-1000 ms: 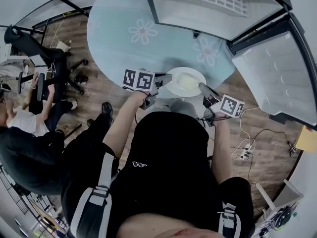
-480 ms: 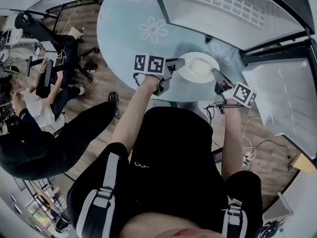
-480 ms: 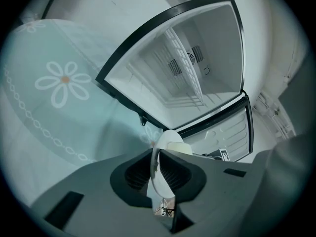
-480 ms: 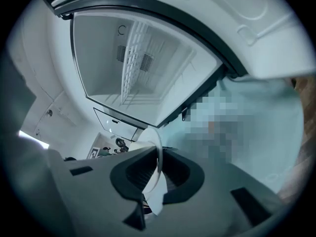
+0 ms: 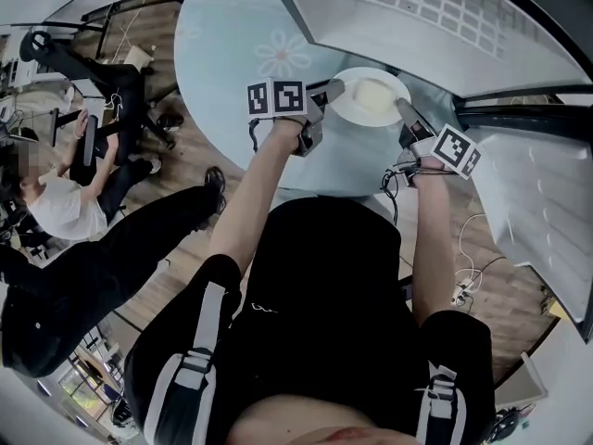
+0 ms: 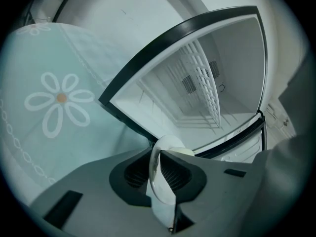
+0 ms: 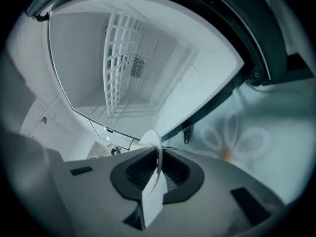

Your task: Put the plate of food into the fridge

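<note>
Both claws were on the plate of food: the left claw (image 5: 332,89) had the rim of the white plate (image 5: 354,111) between its ribbed pads (image 6: 174,176), its jaws opening slightly while the pads pressed on the rim, and the right claw (image 5: 405,108) was clamped on the opposite rim, which showed edge-on between its own pads (image 7: 170,174). Carried between the two claws, the plate sat roughly level, with a pale mound of food (image 5: 376,93) at its middle. It hung in the air above a round pale-blue mat (image 5: 232,35) printed with white flowers, just in front of the open fridge (image 5: 463,40) and not yet inside it. Both gripper views looked past the plate's edge into the fridge's white compartment, where a white wire shelf (image 6: 206,85) showed; the dark frame of the opening ran close by the plate in the head view. The person's bare forearms reached forward from a black shirt (image 5: 324,295) to the claws. Off to the left, on the wooden floor (image 5: 185,156), another person (image 5: 65,221) in a white top was beside a black office chair (image 5: 88,58), well apart from the plate.
</note>
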### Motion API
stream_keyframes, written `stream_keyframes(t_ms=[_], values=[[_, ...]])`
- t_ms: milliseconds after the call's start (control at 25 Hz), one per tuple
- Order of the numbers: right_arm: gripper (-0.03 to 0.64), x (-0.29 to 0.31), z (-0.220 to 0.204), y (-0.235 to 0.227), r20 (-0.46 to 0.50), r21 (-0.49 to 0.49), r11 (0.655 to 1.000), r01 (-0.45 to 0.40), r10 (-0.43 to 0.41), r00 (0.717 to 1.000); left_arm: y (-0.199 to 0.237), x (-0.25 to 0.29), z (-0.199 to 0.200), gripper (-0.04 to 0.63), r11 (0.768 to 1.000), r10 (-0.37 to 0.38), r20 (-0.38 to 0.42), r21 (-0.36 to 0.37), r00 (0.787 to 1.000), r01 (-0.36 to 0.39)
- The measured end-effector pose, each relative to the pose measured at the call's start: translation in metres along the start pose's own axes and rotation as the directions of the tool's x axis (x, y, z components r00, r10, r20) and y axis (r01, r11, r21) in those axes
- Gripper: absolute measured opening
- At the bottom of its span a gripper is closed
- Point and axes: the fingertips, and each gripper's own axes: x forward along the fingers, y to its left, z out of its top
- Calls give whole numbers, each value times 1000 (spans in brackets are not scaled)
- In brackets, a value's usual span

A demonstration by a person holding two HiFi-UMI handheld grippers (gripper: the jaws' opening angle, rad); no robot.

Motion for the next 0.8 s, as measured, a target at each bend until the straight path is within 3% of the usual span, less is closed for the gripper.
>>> stream_keyframes(t_ms=[120,800], values=[[28,18,14,6,77,-3,1000,18,-18,997,9,2,22,51,999,-11,55,-52,998,13],[25,36,72,-9,343,83,995,60,-85,936,1,41,72,54,991,44,248,-132,968,-11]])
